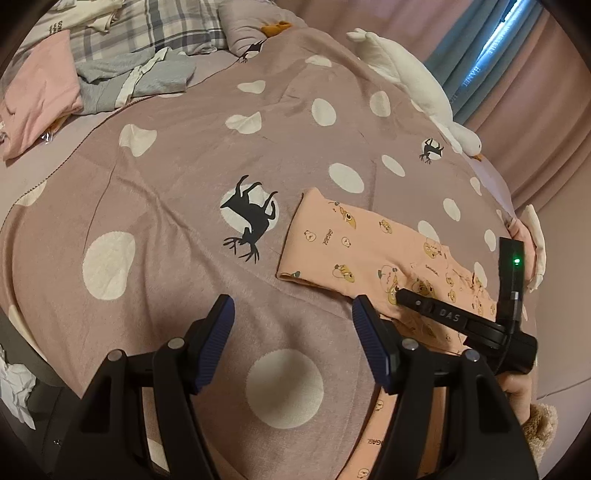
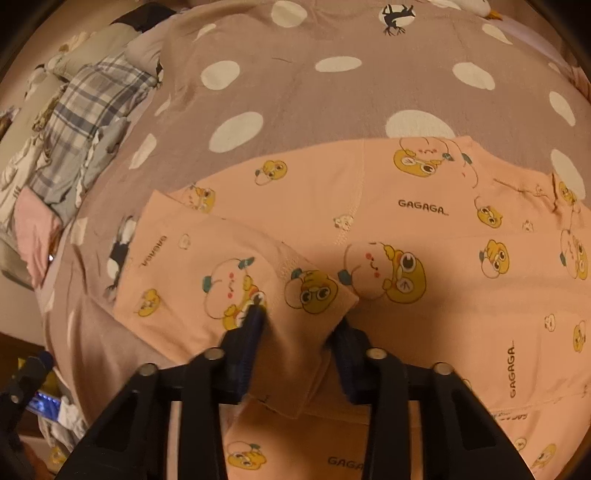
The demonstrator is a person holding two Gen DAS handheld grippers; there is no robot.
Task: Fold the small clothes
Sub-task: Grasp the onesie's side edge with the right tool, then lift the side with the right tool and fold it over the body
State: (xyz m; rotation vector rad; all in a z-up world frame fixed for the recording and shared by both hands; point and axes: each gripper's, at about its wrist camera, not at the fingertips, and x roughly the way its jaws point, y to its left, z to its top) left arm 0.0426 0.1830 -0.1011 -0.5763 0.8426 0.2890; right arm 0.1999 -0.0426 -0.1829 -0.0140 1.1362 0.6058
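Observation:
A small peach garment (image 1: 351, 251) printed with yellow cartoon figures lies flat on the dotted blanket (image 1: 177, 206), to the right of a black deer print. My left gripper (image 1: 291, 310) hovers open over bare blanket just left of the garment, with nothing between its blue pads. In the right wrist view the peach garment (image 2: 424, 221) fills the middle, one sleeve folded across its left part. My right gripper (image 2: 299, 325) is shut on a raised fold of that sleeve. The right gripper (image 1: 402, 295) also shows in the left wrist view, tip down on the garment, held by a hand (image 1: 517, 391).
A white plush goose (image 1: 406, 81) lies along the blanket's far right edge. A pink garment (image 1: 40, 96), grey clothes (image 1: 136, 77) and a plaid pillow (image 1: 162, 26) sit at the far left. Curtains (image 1: 517, 92) hang beyond the bed.

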